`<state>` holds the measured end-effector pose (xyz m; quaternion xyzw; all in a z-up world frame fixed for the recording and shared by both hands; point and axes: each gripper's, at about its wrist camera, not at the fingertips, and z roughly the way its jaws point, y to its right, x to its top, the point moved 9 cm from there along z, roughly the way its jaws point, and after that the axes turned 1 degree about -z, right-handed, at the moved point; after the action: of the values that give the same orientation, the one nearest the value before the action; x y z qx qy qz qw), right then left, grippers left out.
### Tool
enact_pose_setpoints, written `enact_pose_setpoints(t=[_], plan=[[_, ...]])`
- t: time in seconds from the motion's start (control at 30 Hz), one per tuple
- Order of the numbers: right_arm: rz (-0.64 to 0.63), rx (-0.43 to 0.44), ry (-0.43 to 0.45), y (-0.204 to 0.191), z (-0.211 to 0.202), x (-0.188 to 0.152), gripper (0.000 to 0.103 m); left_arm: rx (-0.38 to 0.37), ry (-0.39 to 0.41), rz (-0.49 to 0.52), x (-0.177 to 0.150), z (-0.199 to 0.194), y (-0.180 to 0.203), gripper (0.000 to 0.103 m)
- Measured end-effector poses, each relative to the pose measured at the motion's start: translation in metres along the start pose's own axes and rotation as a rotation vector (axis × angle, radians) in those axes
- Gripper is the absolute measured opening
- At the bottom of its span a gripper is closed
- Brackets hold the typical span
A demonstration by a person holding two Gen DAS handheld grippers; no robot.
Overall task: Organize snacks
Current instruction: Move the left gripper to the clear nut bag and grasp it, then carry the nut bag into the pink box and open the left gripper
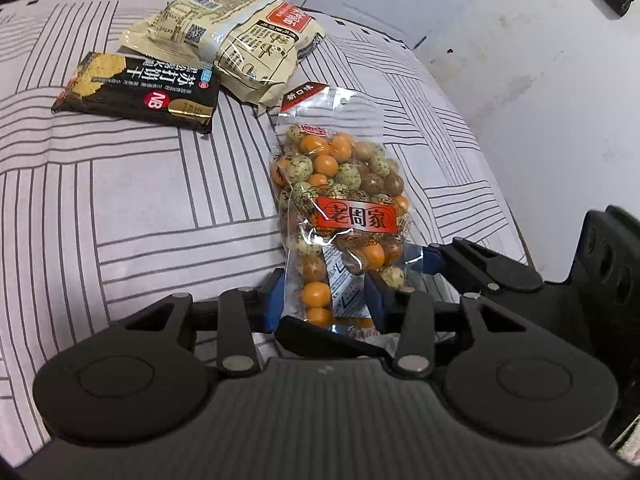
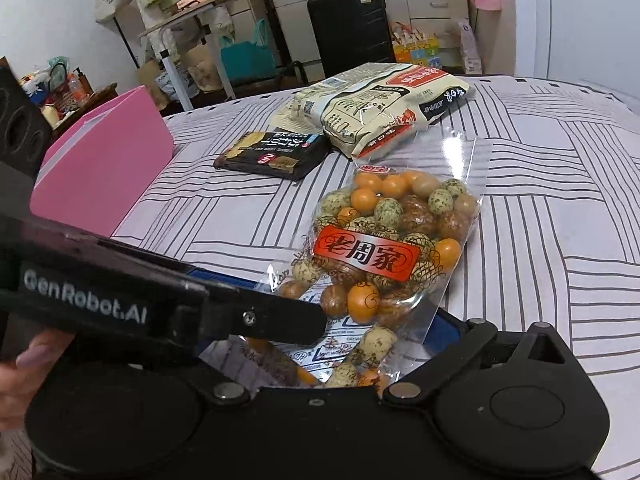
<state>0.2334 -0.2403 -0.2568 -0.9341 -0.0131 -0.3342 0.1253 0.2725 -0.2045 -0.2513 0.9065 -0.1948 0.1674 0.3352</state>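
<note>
A clear bag of coated nuts (image 1: 344, 200) with a red label lies on the striped bedsheet (image 1: 120, 184). My left gripper (image 1: 328, 300) is shut on the bag's near end, blue pads on each side. My right gripper (image 2: 352, 344) has its jaws around the same end of the nut bag (image 2: 384, 240); the left gripper crosses in front of it, so its closure is unclear. Beyond lie a black cracker pack (image 1: 140, 88) (image 2: 276, 154) and two beige snack bags (image 1: 240, 40) (image 2: 380, 108).
A pink box (image 2: 104, 168) stands at the bed's left side in the right wrist view. A black suitcase (image 2: 348, 24), a folding table and shopping bags stand behind the bed. A white wall (image 1: 540, 60) borders the bed on the right.
</note>
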Motion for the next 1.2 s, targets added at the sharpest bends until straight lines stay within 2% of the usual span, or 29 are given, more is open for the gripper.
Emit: enact_pose_setpoints(t=[0.17,0.5,0.73,0.97,1.2], plan=[[0.002,0.031,-0.013,-0.003,-0.01,-0.004,0.098,-0.003,-0.045,0.027,-0.002,0.0,0.01,0.042],[-0.004,0.095,-0.004,-0.025,-0.028,-0.013,0.091,0.084,-0.102,0.044,-0.017,-0.016,0.022,0.044],[0.063,0.138,0.009,-0.042,-0.041,-0.019,0.091,0.154,-0.133,0.06,-0.027,-0.039,0.028,0.045],[0.046,0.159,0.011,-0.069,-0.059,-0.021,0.091,0.181,-0.115,0.05,-0.042,-0.07,0.031,0.045],[-0.024,0.185,0.032,-0.112,-0.09,-0.017,0.09,0.208,-0.069,0.034,-0.059,-0.125,0.038,0.045]])
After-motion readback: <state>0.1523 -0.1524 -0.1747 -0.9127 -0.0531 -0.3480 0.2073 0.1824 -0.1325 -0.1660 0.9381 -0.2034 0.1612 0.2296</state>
